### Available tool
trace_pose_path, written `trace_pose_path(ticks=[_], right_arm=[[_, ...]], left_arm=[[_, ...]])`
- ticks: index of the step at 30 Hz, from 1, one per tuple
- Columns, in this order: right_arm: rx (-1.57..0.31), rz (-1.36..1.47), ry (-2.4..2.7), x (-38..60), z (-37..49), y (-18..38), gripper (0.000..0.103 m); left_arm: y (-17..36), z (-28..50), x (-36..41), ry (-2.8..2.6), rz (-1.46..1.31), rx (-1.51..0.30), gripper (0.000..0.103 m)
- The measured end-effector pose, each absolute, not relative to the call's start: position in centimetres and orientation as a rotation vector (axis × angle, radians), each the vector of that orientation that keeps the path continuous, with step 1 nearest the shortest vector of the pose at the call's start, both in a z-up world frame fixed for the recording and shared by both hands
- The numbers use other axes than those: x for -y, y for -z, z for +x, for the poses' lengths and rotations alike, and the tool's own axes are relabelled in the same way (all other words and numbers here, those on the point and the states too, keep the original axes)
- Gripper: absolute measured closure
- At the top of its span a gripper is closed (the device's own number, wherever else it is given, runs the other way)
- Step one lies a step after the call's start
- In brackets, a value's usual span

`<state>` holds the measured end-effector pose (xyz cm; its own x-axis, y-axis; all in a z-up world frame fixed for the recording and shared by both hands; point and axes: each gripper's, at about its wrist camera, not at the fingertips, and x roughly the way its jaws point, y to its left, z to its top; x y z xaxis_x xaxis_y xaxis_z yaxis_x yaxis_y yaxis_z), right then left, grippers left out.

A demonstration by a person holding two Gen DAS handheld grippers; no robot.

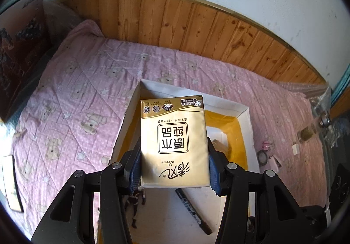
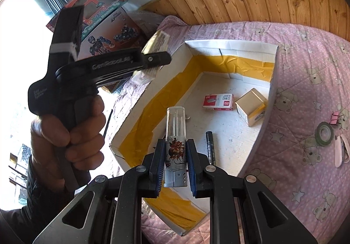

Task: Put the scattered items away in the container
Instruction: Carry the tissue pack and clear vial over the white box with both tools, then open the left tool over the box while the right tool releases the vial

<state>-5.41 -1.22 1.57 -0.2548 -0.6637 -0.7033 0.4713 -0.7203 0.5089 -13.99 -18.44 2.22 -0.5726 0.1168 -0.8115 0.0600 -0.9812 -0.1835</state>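
Note:
My left gripper (image 1: 174,165) is shut on a gold tissue pack (image 1: 174,141), held above the near end of the white cardboard box (image 1: 245,110) with yellow tape inside. From the right wrist view that pack (image 2: 156,45) hangs by the box's far-left wall, with a hand on the left tool. My right gripper (image 2: 175,156) is shut on a clear lighter (image 2: 175,132) with a cartoon print, over the near part of the box (image 2: 231,44). Inside lie a red staple box (image 2: 217,102), a gold cube box (image 2: 251,105) and a black marker (image 2: 210,147), the marker (image 1: 193,211) also showing beneath the pack.
The box sits on a pink bear-print quilt (image 2: 306,82). To its right lie a tape roll (image 2: 325,133), a pink binder clip (image 2: 335,118) and a white stapler (image 2: 341,153). Toy cartons (image 2: 105,25) stand at the far left corner. Wooden panelling (image 1: 196,32) backs the bed.

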Motion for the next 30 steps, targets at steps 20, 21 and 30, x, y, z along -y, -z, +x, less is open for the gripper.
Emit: trace_pose_path(ticks=[20, 21, 30], right_arm=[[0.276, 1.494, 1.872, 6.5, -6.2, 1.8, 0.083], [0.274, 1.504, 1.873, 6.6, -6.3, 1.9, 0.083], [0.259, 1.601, 1.864, 7.8, -7.0, 3.6, 0.083]], left_arm=[[3.6, -19.9, 15.5, -2.58, -1.676, -0.291, 0.05], [4.0, -20.0, 15.4, -2.574, -1.685, -0.31, 0.05], [6.8, -21.6, 14.8, -2.557, -1.752, -0.5, 0.05]])
